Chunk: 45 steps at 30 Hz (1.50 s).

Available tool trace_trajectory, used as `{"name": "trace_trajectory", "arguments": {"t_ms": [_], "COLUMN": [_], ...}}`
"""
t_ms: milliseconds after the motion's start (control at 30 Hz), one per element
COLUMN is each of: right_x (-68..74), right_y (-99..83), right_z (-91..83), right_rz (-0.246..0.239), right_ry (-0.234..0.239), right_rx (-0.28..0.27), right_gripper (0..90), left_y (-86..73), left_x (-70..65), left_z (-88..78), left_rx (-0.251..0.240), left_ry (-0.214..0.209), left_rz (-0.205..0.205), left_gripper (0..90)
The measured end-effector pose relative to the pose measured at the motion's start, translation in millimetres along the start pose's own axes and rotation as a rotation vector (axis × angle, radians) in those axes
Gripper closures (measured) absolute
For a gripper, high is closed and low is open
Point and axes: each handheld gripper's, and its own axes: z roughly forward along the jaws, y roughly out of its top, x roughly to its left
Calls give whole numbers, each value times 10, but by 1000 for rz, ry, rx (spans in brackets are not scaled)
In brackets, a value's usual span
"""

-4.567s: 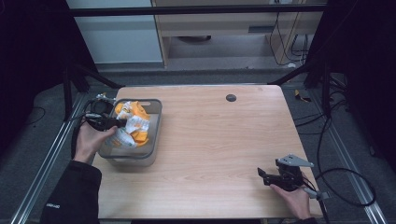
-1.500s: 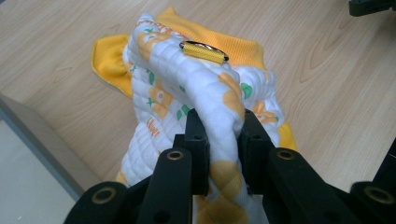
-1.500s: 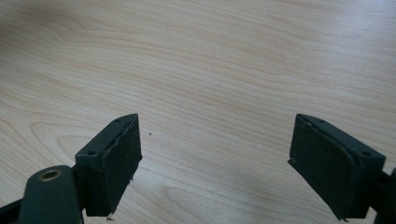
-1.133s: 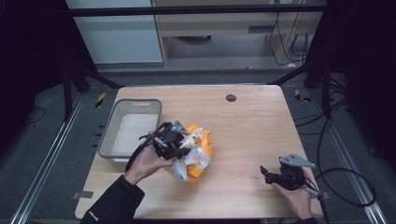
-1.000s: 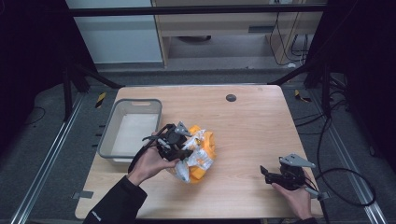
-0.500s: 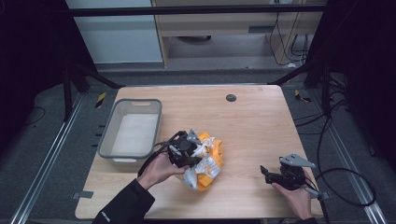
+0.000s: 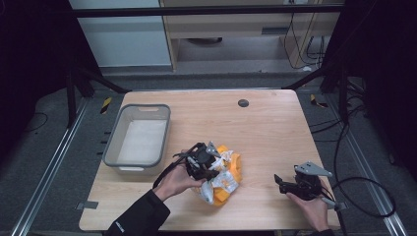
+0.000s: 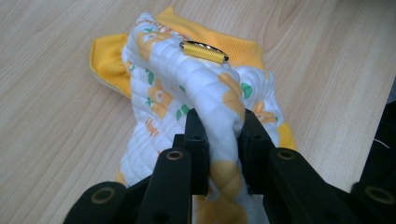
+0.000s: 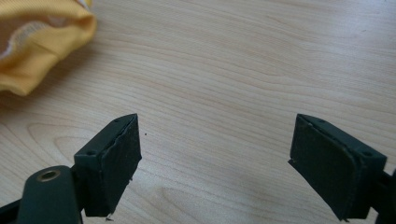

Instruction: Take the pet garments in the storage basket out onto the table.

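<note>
- I count one quilted garment (image 7: 222, 176), white and orange, on the wooden table (image 7: 275, 132), pinched in my left gripper (image 8: 219, 135).
- My right gripper (image 9: 215, 158) gapes wide, holding nothing.
- One grey bin (image 7: 137, 140) sits left; dark floor around.

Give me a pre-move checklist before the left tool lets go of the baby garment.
1. Left tool clamped on the quilted garment: ok.
2. Garment resting on the table, clear of the grey bin: ok.
3. Right tool open, nothing between its pads: ok.
4. Bare table between right tool and garment: ok.
5. Garment spread flat: not ok, it is bunched.
6. Yellow metal piece lying on top of the fold, fastened or loose: cannot tell.
</note>
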Motion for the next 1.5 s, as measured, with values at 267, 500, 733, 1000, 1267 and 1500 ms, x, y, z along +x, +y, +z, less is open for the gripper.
{"name": "trace_trajectory", "arguments": {"t_ms": [267, 500, 733, 1000, 1267, 1500], "right_x": [1, 3, 5, 7, 8, 7], "right_y": [-1, -2, -3, -4, -4, -4], "right_z": [0, 2, 7, 9, 9, 9], "right_rz": [-1, -2, -5, -5, -6, -5], "right_ry": [0, -1, 1, 1, -1, -3], "right_rx": [1, 2, 4, 5, 5, 3], "right_gripper": [160, 159, 158, 155, 152, 151], "left_y": [-21, -41, -67, -93, -175, -347], "left_x": [-7, -2, 7, 3, 27, 63], "left_z": [148, 176, 188, 101, -119, -320], "left_rx": [30, 42, 45, 7, -85, -211], "left_ry": [-2, 6, 10, 38, 69, 106], "left_rz": [8, 17, 20, 32, 4, -42], "left_gripper": [741, 660, 521, 360, 277, 275]}}
